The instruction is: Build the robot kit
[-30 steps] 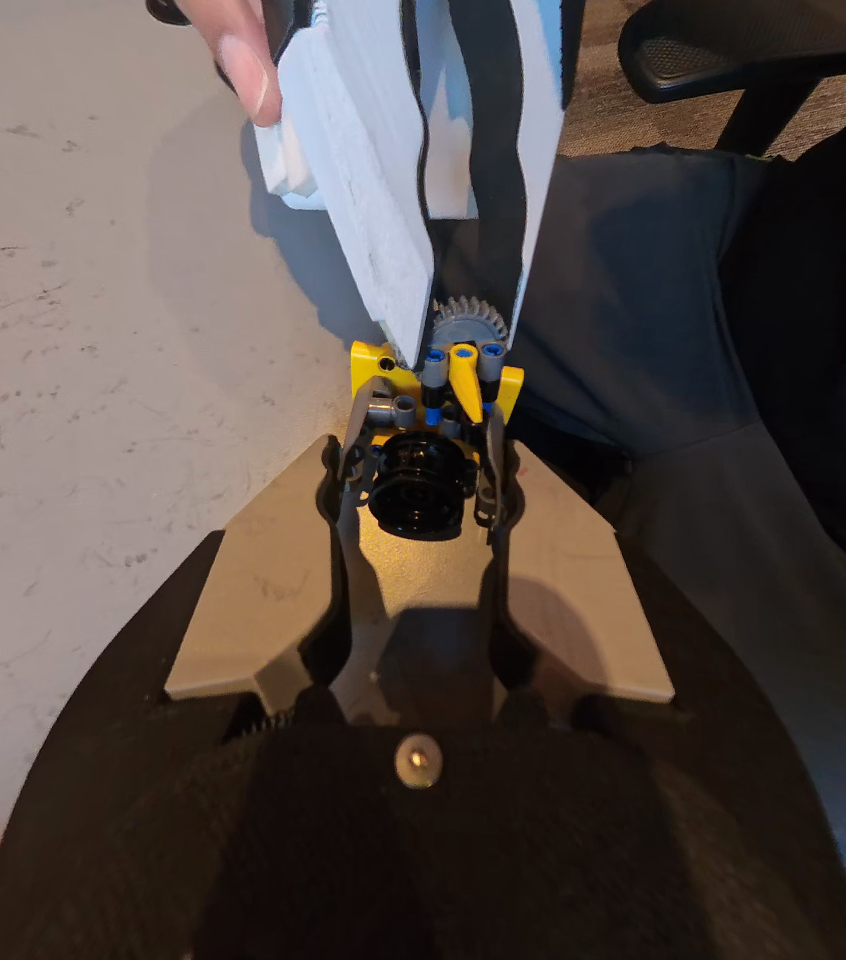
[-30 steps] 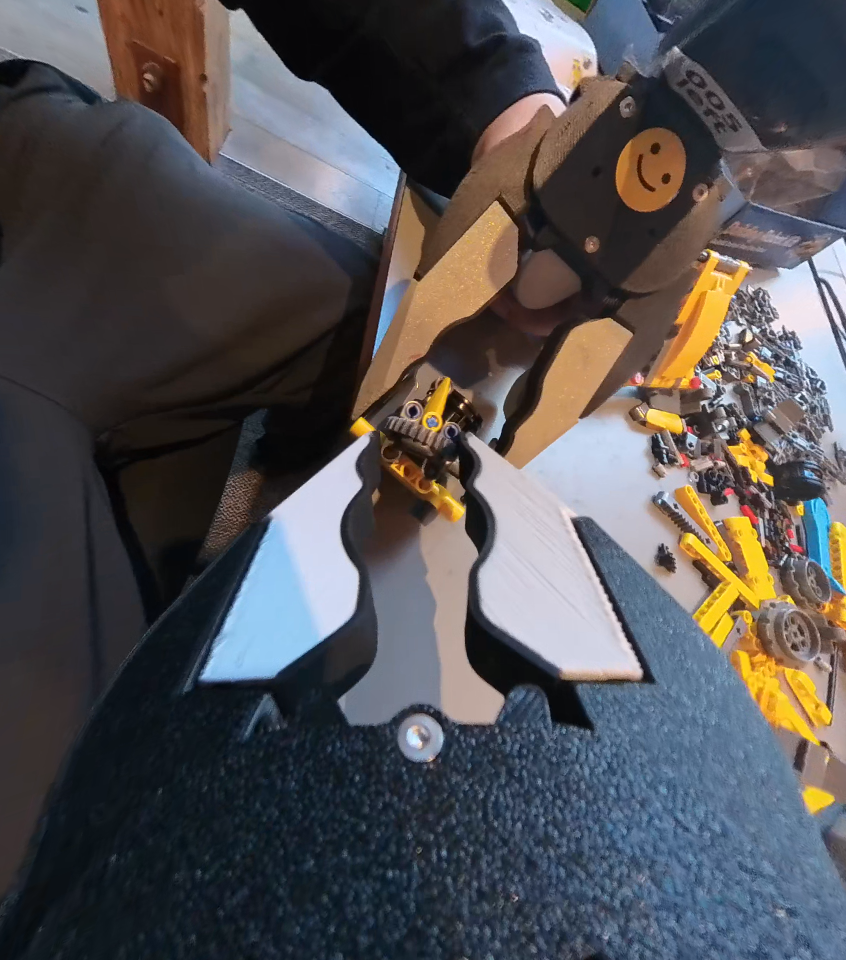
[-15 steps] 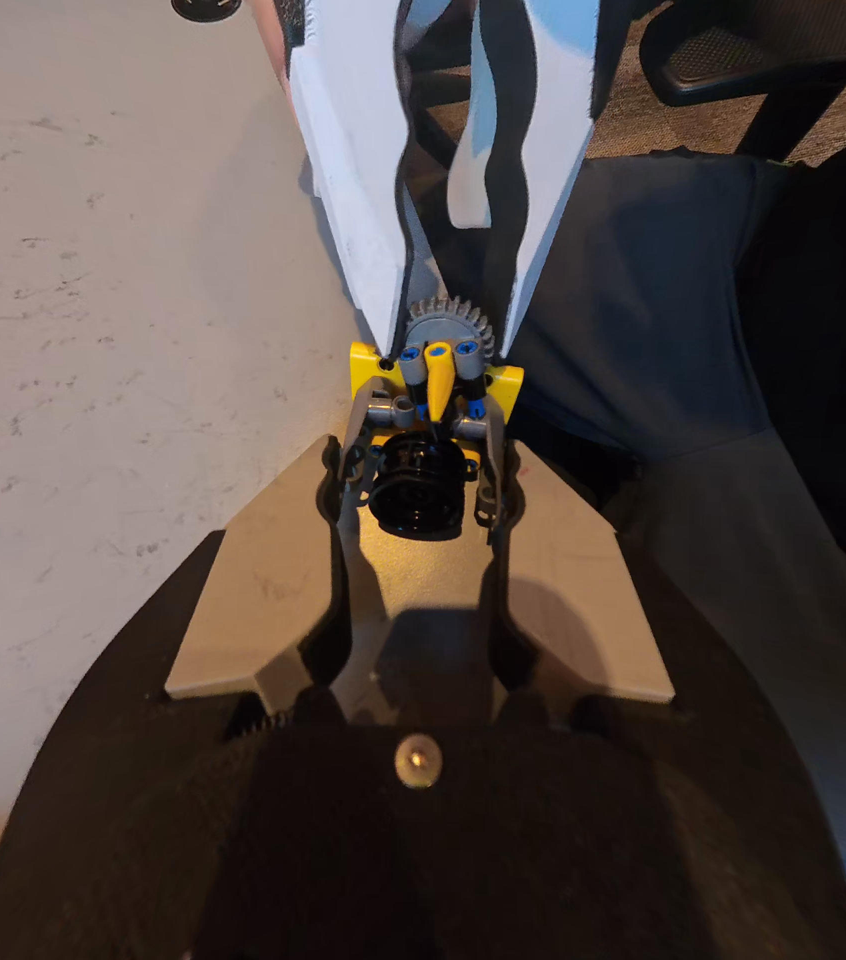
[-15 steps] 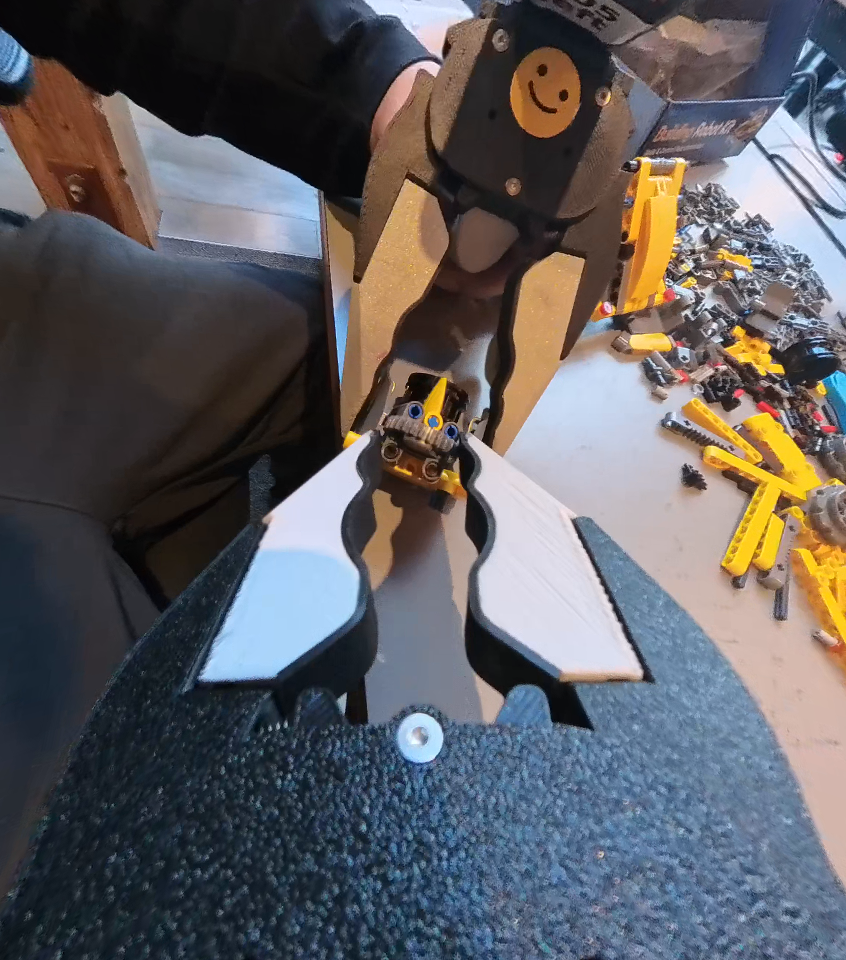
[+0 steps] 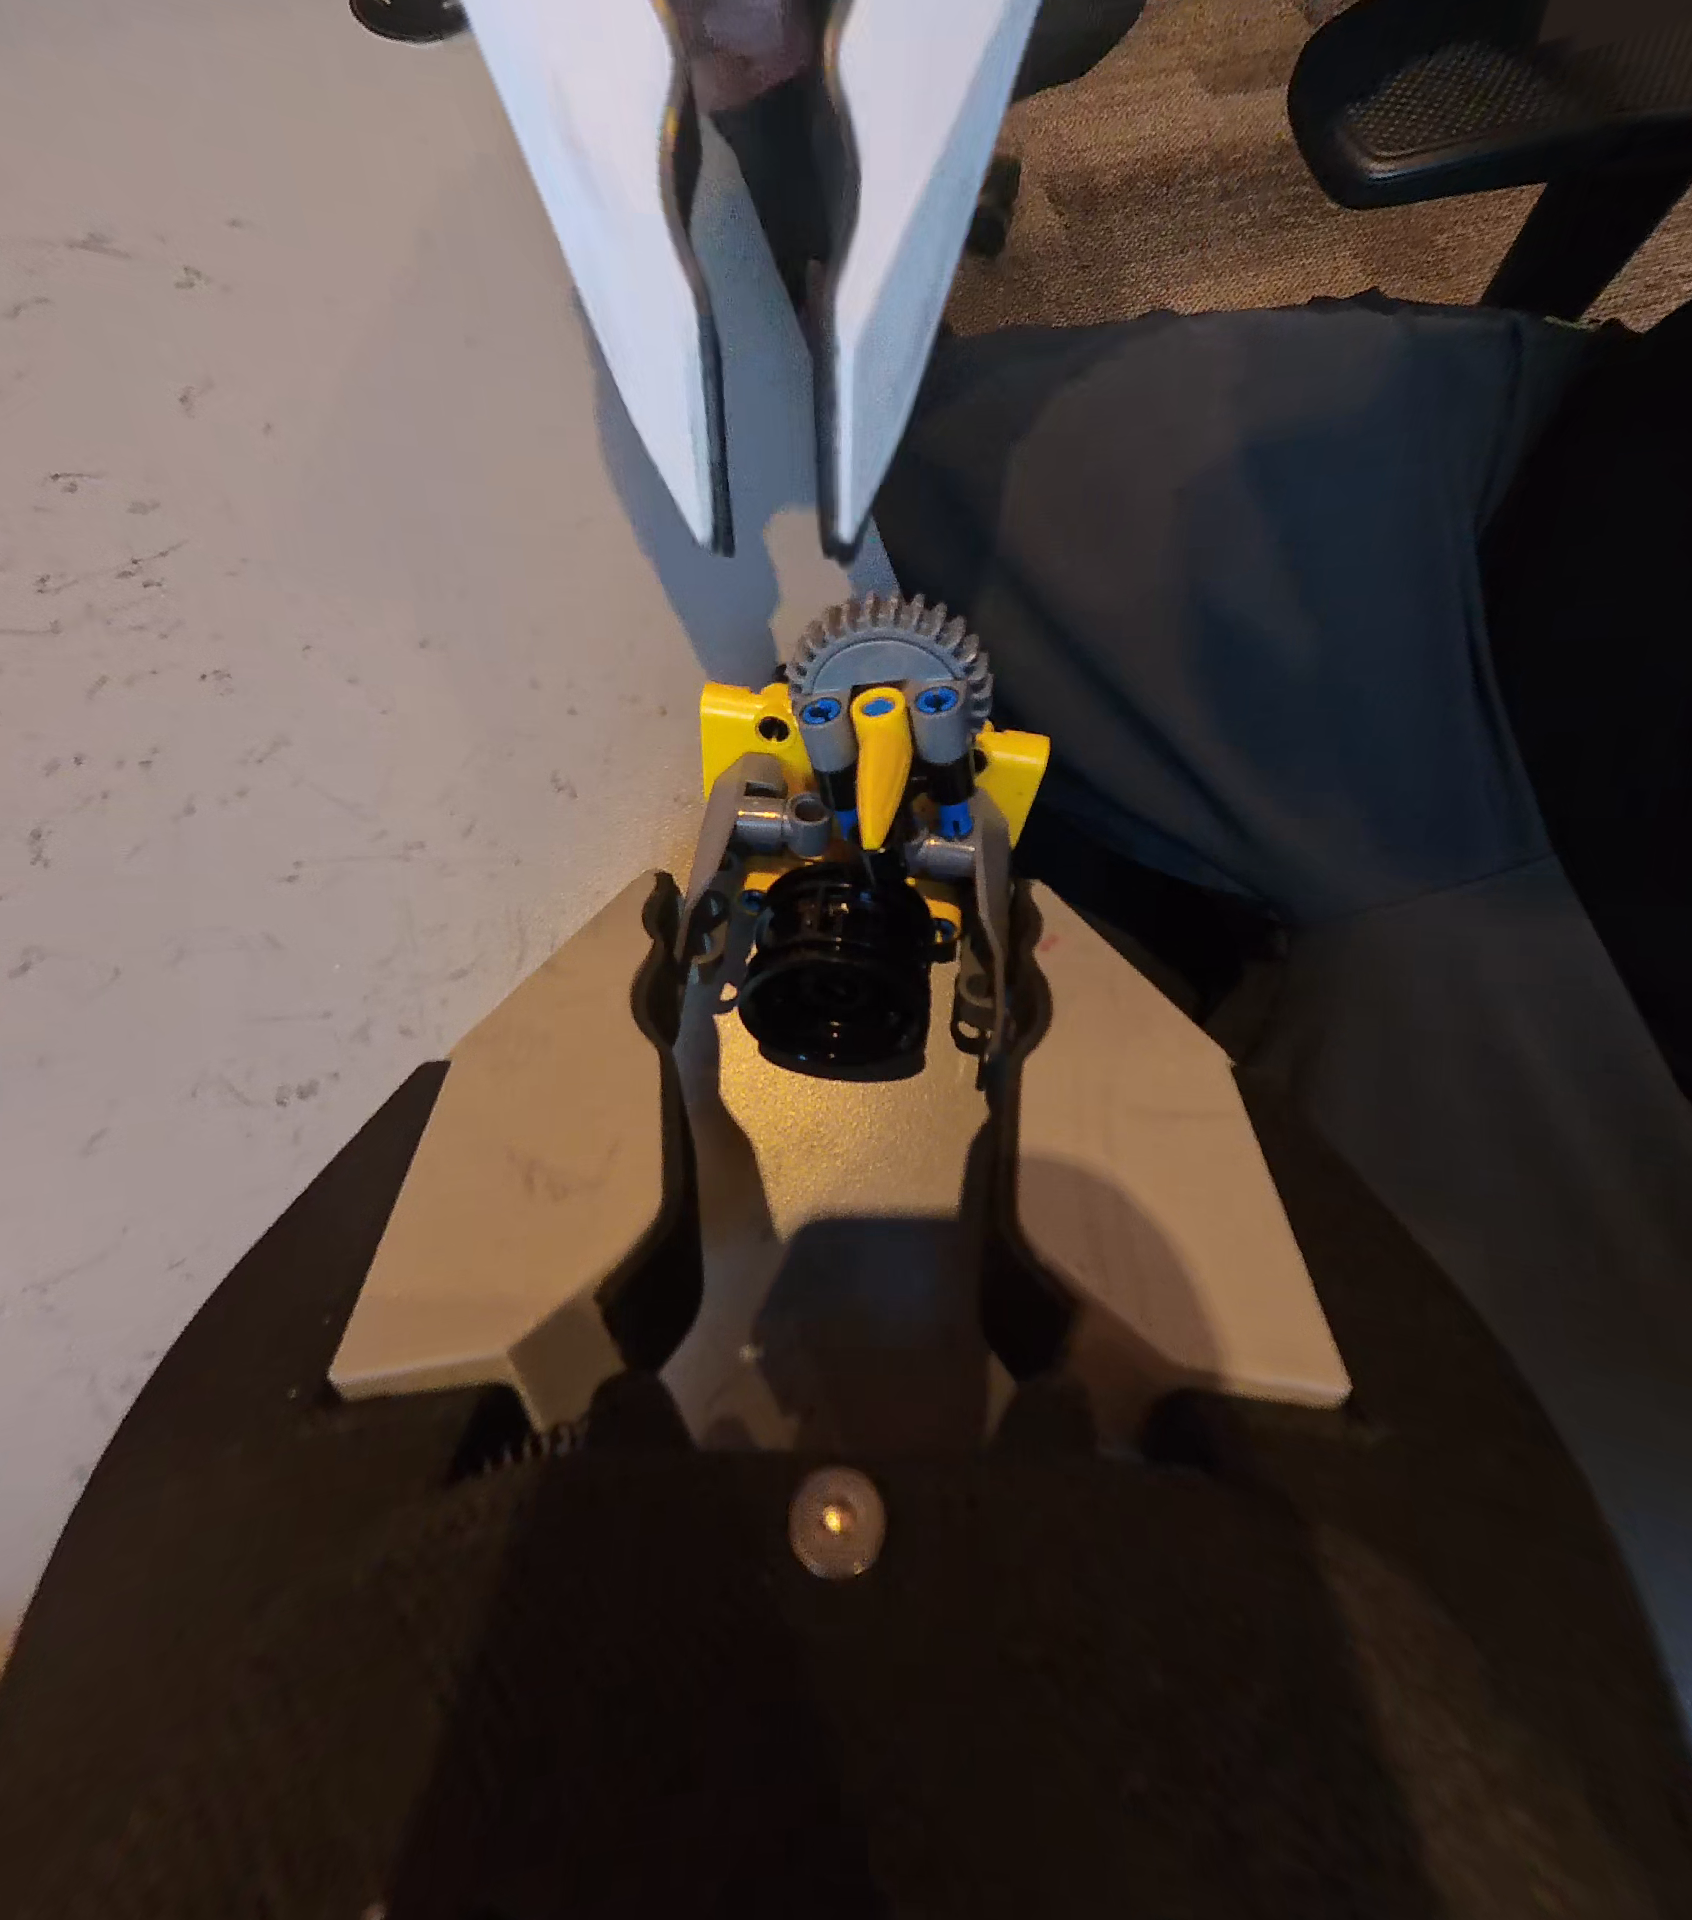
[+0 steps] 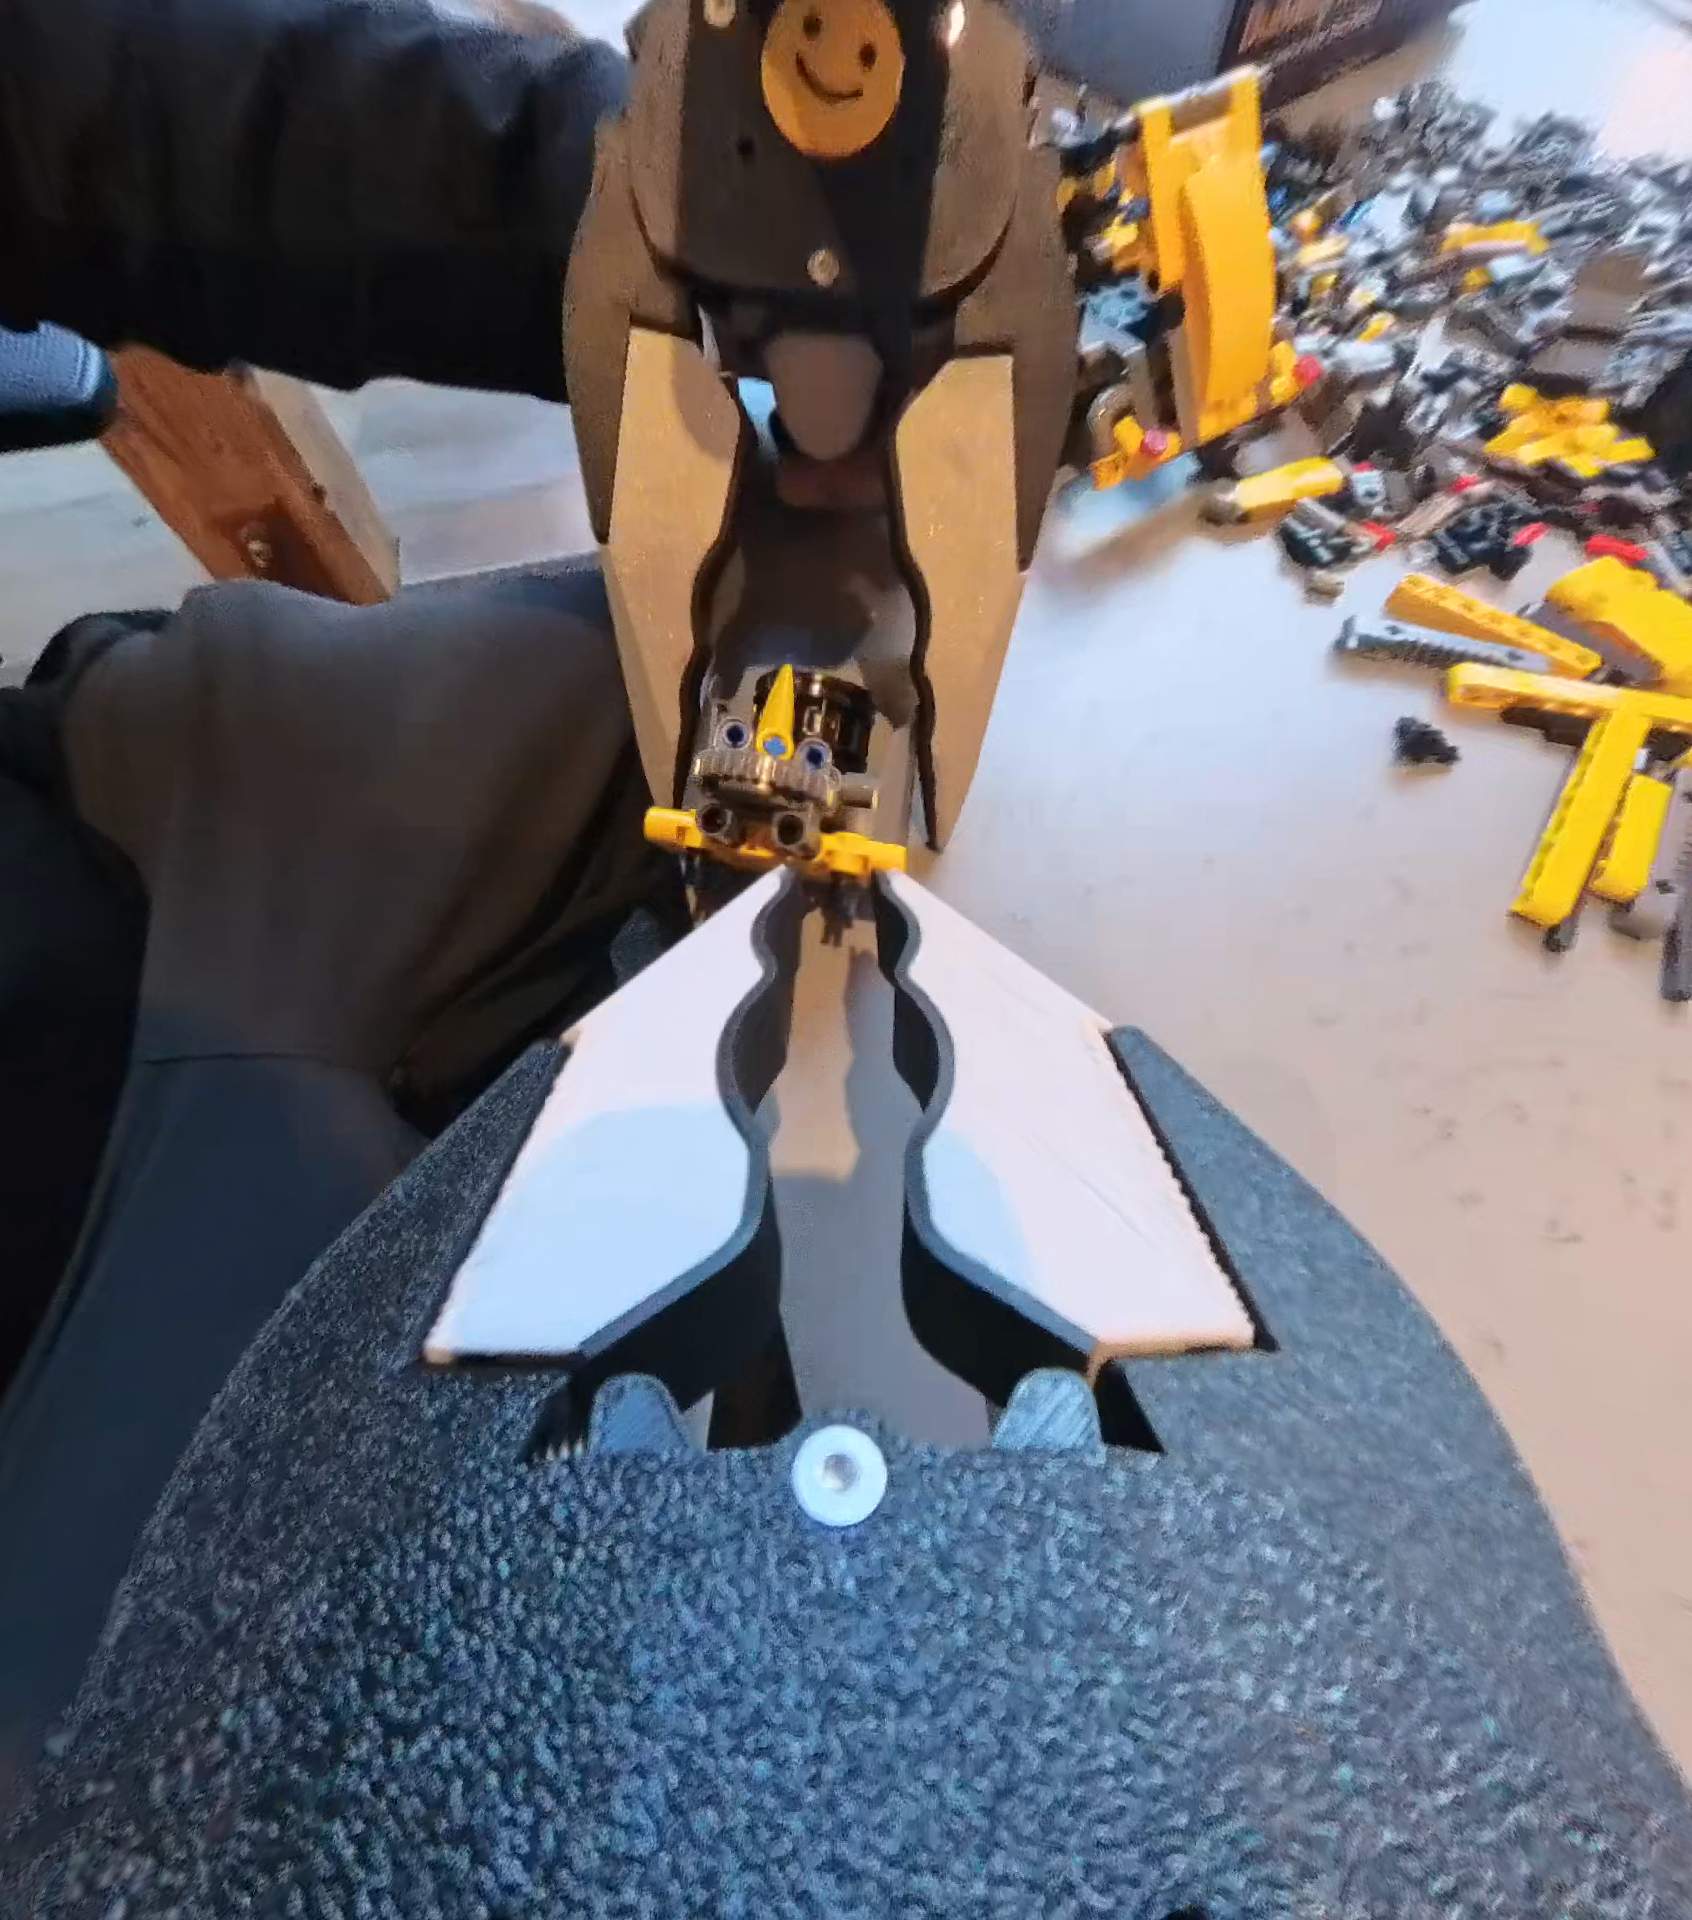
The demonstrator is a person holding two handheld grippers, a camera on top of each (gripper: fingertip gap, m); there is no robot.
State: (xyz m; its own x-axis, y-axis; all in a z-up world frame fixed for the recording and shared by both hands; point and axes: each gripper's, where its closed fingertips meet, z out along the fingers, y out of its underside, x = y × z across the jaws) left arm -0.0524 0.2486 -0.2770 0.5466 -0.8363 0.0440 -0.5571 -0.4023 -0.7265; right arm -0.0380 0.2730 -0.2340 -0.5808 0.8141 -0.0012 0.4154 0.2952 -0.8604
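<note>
Left gripper (image 5: 837, 935) clamped the small brick assembly (image 5: 868, 831) at frame centre (over the table (image 5: 198, 520) edge), while right gripper (image 6: 826, 883), narrowly parted and apparently empty, sat just clear; best kept square to it.

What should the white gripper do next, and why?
Probably ease the right gripper forward onto the grey gear: its tips hang just short of it, slightly apart and empty, while the left gripper clamps the brick model steady.
</note>
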